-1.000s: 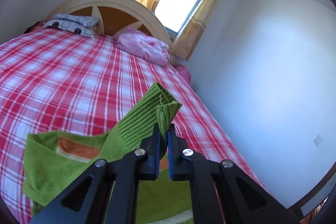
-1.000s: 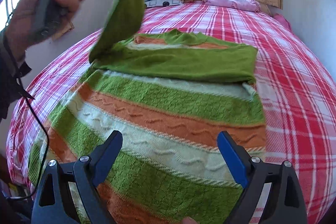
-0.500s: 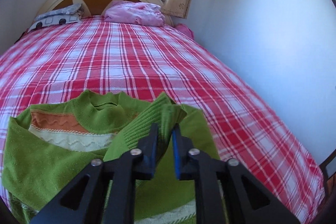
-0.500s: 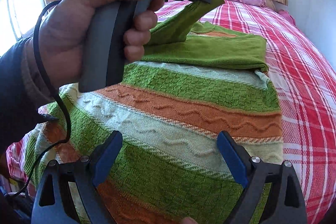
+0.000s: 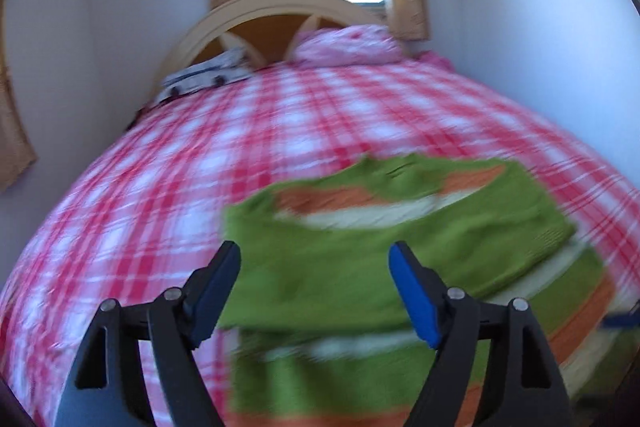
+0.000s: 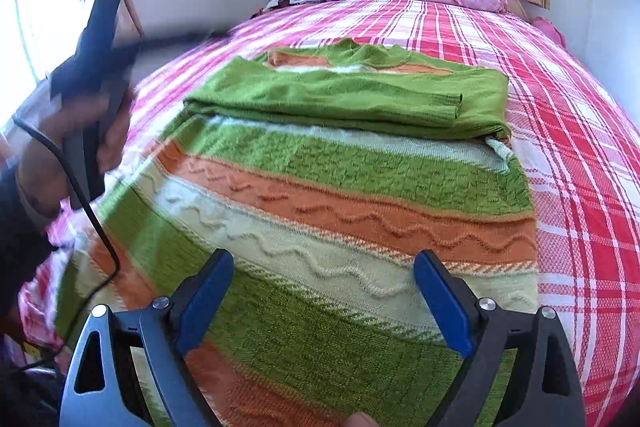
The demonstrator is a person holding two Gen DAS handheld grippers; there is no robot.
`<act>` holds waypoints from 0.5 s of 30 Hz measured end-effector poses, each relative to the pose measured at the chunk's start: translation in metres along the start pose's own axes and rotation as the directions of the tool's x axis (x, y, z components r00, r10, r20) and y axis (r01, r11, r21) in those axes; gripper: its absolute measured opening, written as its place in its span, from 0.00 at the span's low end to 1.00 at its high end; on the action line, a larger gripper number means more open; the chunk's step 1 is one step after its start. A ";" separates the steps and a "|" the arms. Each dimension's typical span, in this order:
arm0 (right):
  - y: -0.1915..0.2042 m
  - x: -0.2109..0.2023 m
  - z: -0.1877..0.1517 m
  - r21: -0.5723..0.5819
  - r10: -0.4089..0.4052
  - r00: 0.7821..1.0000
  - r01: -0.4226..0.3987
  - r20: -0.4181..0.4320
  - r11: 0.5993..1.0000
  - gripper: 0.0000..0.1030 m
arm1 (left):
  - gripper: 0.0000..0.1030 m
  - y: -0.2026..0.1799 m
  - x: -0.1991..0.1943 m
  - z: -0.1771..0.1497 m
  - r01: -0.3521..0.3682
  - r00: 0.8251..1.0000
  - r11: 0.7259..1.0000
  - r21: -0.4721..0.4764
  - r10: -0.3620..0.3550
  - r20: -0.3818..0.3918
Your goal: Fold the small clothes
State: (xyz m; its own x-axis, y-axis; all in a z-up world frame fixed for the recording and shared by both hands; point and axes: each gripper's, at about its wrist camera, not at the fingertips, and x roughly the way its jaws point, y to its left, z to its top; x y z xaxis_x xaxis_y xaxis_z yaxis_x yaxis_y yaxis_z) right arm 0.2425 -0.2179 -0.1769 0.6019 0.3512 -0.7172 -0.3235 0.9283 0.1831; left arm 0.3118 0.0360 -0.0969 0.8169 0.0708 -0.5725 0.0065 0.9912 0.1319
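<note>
Left wrist view, blurred: left gripper [image 5: 314, 289] spread wide, empty, above striped sweater [image 5: 400, 267] lying on plaid bed [image 5: 200, 167]. Right wrist view: right gripper [image 6: 322, 301] wide, empty, over sweater's near hem; green sleeves [image 6: 352, 99] folded across far chest.

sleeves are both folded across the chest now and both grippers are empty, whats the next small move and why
Probably bring the right gripper down to pinch the sweater's near hem. Both green sleeves already lie across the chest, the striped body lies flat and unfolded, and the jaws stand open just above that end.
</note>
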 end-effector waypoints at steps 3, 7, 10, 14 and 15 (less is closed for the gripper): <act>-0.009 -0.008 0.014 0.028 0.022 1.000 -0.022 0.018 0.999 0.90 | 0.77 0.042 0.010 -0.021 -0.064 0.995 0.996 -0.068 0.059 -0.082; -0.036 -0.015 0.047 0.126 -0.001 0.997 -0.009 0.077 0.992 0.88 | 0.77 0.063 0.026 -0.032 -0.028 0.987 0.986 -0.162 0.001 -0.160; -0.054 -0.011 0.071 0.201 -0.024 0.995 0.005 0.093 0.980 0.76 | 0.77 0.054 0.032 -0.031 -0.018 0.985 0.988 -0.153 -0.009 -0.172; -0.075 0.001 0.095 0.282 -0.017 0.995 -0.010 0.093 0.959 0.66 | 0.84 0.039 0.040 -0.036 -0.015 0.983 0.995 -0.101 -0.004 -0.183; -0.079 0.005 0.099 0.297 -0.021 0.996 -0.006 0.088 0.955 0.62 | 0.88 0.040 0.041 -0.038 -0.016 0.984 0.996 -0.089 -0.001 -0.179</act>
State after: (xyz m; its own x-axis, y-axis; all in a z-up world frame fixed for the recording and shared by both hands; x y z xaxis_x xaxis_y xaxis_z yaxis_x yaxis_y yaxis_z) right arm 0.3430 -0.2779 -0.1285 0.6703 0.3406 -0.6593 -0.0955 0.9207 0.3784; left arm 0.3238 0.0830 -0.1464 0.7001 0.0891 -0.7084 -0.0578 0.9960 0.0682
